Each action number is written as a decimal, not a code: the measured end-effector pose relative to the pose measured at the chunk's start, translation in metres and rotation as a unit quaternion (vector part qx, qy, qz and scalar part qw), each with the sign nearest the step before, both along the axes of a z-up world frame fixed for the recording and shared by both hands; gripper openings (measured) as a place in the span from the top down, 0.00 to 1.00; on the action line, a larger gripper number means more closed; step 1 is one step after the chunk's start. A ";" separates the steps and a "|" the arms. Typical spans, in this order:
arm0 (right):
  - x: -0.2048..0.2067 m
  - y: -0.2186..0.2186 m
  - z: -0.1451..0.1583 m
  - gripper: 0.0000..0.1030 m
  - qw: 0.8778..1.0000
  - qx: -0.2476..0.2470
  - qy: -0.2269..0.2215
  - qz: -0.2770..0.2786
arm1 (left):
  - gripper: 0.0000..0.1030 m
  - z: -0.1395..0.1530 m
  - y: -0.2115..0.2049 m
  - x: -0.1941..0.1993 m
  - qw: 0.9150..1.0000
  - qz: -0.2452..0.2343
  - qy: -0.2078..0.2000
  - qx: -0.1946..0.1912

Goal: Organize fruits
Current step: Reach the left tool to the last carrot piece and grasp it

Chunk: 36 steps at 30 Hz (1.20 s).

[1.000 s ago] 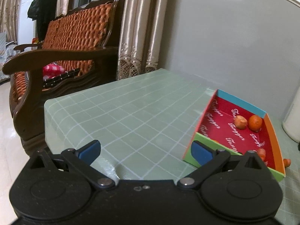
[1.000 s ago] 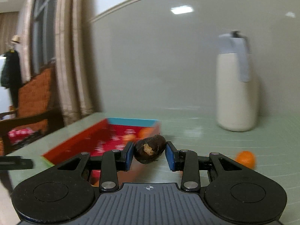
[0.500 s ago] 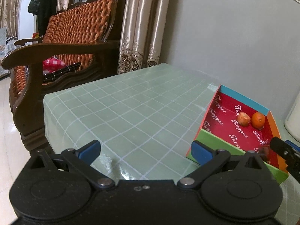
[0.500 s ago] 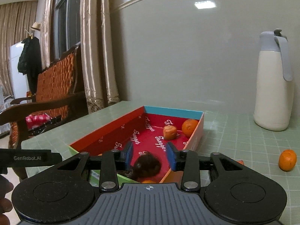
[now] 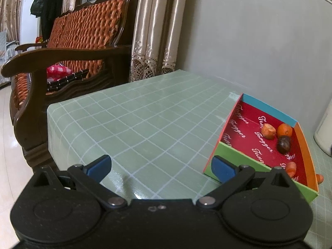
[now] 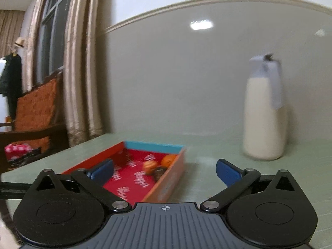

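A shallow box (image 5: 240, 151) with a red printed floor and coloured walls sits on the green checked table. In it lie a dark brown fruit (image 5: 283, 144), an orange (image 5: 285, 129), a reddish-orange fruit (image 5: 268, 131) and another near the front wall (image 5: 290, 167). A small orange fruit (image 5: 320, 178) lies on the table just outside the box. My left gripper (image 5: 160, 169) is open and empty, left of the box. My right gripper (image 6: 165, 172) is open and empty above the box (image 6: 172, 176); the dark fruit (image 6: 158, 173) lies in it beside two orange fruits.
A cream thermos jug (image 6: 264, 118) stands on the table at the right near the wall. A wooden sofa (image 5: 68, 47) with woven orange cushions stands left of the table, with curtains (image 5: 157, 31) behind it. The table edge (image 5: 49, 128) drops off at the left.
My right gripper carried the dark fruit over the box, opened and let it go; the fruit now lies in the box by the oranges. The right gripper has pulled back. My left gripper stayed open.
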State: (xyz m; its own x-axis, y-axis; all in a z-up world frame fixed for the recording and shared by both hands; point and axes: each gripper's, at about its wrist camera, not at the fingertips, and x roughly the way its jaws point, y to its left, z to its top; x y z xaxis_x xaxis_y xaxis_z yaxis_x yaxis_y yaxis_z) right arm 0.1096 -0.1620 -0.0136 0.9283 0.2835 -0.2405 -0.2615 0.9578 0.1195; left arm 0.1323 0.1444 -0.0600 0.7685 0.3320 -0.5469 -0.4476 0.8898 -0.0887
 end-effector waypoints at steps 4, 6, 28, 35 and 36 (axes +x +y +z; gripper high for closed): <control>-0.006 -0.014 0.002 0.00 0.998 -0.025 -0.017 -0.050 | 0.06 0.001 -0.009 0.000 1.000 -0.012 -0.007 0.020; -0.006 -0.025 0.002 0.00 0.996 -0.036 -0.021 -0.081 | 0.06 0.002 -0.016 0.000 0.999 -0.020 -0.010 0.026; -0.020 -0.162 -0.006 0.00 0.929 -0.014 0.026 -0.368 | 0.06 0.013 -0.157 0.020 0.969 -0.224 -0.047 0.095; -0.028 -0.190 -0.009 0.00 0.912 -0.020 0.031 -0.407 | 0.06 0.006 -0.206 0.032 0.954 -0.278 -0.037 0.105; -0.030 -0.194 -0.008 0.00 0.911 -0.020 0.032 -0.412 | 0.06 0.004 -0.212 0.035 0.953 -0.282 -0.035 0.106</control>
State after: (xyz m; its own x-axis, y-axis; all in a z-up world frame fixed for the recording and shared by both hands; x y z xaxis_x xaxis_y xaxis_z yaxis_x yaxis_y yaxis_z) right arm 0.0792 -0.3559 -0.0219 0.8058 -0.5127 -0.2965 0.5535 0.8300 0.0690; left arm 0.1676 -0.0673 -0.0560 0.8898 -0.0474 -0.4539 0.1075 0.9884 0.1075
